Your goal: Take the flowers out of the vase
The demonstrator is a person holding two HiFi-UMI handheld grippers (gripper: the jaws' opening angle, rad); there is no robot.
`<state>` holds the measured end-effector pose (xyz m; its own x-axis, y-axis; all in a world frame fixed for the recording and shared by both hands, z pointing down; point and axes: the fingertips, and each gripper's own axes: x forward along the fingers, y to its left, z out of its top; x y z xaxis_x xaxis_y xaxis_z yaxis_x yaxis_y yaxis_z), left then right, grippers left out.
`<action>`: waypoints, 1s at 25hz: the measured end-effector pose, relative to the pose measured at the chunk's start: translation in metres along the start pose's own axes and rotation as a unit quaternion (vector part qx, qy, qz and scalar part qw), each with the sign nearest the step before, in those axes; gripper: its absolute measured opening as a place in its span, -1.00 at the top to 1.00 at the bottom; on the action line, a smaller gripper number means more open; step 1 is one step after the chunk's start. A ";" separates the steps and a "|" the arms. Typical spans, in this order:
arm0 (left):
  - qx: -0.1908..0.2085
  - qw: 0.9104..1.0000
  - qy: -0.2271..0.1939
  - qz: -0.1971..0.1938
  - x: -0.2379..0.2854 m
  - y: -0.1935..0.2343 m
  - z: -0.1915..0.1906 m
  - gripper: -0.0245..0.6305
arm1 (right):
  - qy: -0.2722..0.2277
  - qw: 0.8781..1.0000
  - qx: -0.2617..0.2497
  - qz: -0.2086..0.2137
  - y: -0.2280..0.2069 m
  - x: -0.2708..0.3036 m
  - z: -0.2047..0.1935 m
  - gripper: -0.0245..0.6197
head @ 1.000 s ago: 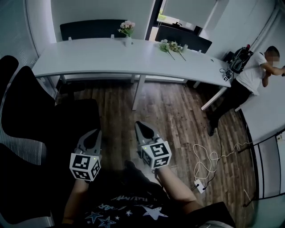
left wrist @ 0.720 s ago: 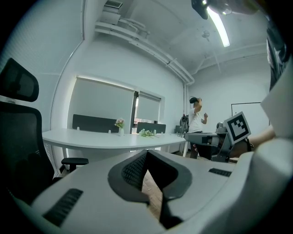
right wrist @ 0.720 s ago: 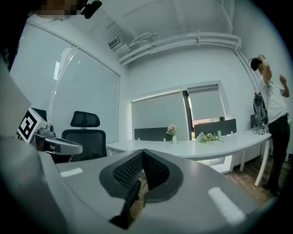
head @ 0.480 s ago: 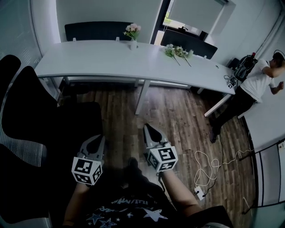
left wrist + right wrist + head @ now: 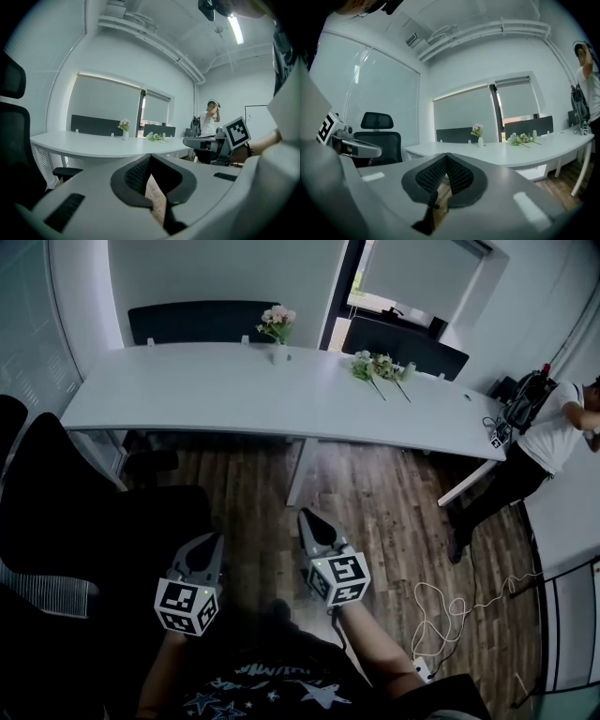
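A small white vase [image 5: 280,354] with pink flowers [image 5: 277,321] stands at the far edge of the long white table [image 5: 206,390]. More flowers [image 5: 380,367] lie loose on the table to its right. The vase [image 5: 125,136] and the loose flowers [image 5: 155,137] also show far off in the left gripper view, and the vase [image 5: 480,141] and loose flowers [image 5: 520,138] in the right gripper view. My left gripper [image 5: 212,542] and right gripper [image 5: 307,518] are both shut and empty, held low over the wooden floor, well short of the table.
Black office chairs [image 5: 84,512] stand close at my left. Dark chair backs [image 5: 197,322] line the table's far side. A person [image 5: 548,437] stands at the right by a bag. White cables [image 5: 450,601] lie on the floor at the right.
The view has moved closer to the table, which now sits lower and larger in the frame. Both grippers stay shut and side by side.
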<state>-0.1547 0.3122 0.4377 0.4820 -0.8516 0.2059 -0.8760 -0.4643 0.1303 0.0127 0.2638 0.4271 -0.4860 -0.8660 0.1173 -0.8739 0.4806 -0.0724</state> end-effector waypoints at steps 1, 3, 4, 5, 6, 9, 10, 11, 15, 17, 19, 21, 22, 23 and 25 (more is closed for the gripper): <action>0.002 1.000 0.002 -0.002 0.010 -0.001 0.003 0.90 | 0.001 1.000 0.003 -0.002 -0.009 0.005 0.001 0.92; 0.004 1.000 0.006 -0.005 0.029 -0.003 0.008 0.90 | 0.004 1.000 0.011 -0.004 -0.026 0.012 0.002 0.92; 0.004 1.000 0.007 -0.005 0.037 -0.004 0.010 0.90 | 0.005 1.000 0.015 -0.005 -0.034 0.015 0.002 0.92; 0.004 1.000 0.009 -0.005 0.044 -0.005 0.011 0.90 | 0.006 1.000 0.018 -0.006 -0.043 0.018 0.001 0.92; 0.004 1.000 0.011 -0.005 0.052 -0.005 0.013 0.90 | 0.006 1.000 0.021 -0.007 -0.051 0.021 0.001 0.92; 0.008 1.000 0.015 -0.005 0.074 -0.004 0.018 0.90 | 0.003 1.000 0.030 -0.006 -0.071 0.034 0.001 0.92; 0.009 1.000 0.015 -0.004 0.082 -0.004 0.019 0.90 | 0.002 0.999 0.033 -0.006 -0.078 0.038 0.001 0.92; 0.010 1.000 0.014 -0.003 0.090 -0.004 0.022 0.90 | 0.001 0.999 0.035 -0.006 -0.085 0.041 0.000 0.92; 0.011 1.000 -0.001 0.007 0.118 -0.008 0.033 0.90 | -0.006 0.999 0.034 -0.024 -0.118 0.047 -0.002 0.92; 0.010 1.000 -0.003 0.011 0.130 -0.010 0.035 0.90 | -0.003 0.999 0.035 -0.024 -0.131 0.051 -0.004 0.92; 0.010 1.000 -0.003 0.014 0.142 -0.010 0.037 0.90 | -0.005 0.999 0.030 -0.022 -0.142 0.056 -0.002 0.92; 0.010 1.000 -0.005 0.014 0.151 -0.011 0.041 0.90 | -0.014 0.999 0.024 -0.024 -0.152 0.060 0.003 0.92; 0.009 1.000 -0.006 0.012 0.154 -0.013 0.043 0.90 | -0.018 0.999 0.023 -0.025 -0.156 0.061 0.006 0.92; 0.008 1.000 -0.007 0.008 0.157 -0.015 0.045 0.90 | -0.021 0.999 0.025 -0.026 -0.159 0.062 0.008 0.92; 0.010 1.000 -0.005 0.004 0.161 -0.017 0.047 0.90 | -0.022 0.999 0.029 -0.025 -0.162 0.065 0.010 0.92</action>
<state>-0.0626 0.1717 0.4230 0.4756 -0.8574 0.1968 -0.8797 -0.4631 0.1085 0.1228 0.1281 0.4369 -0.4400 -0.8945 0.0793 -0.8946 0.4290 -0.1250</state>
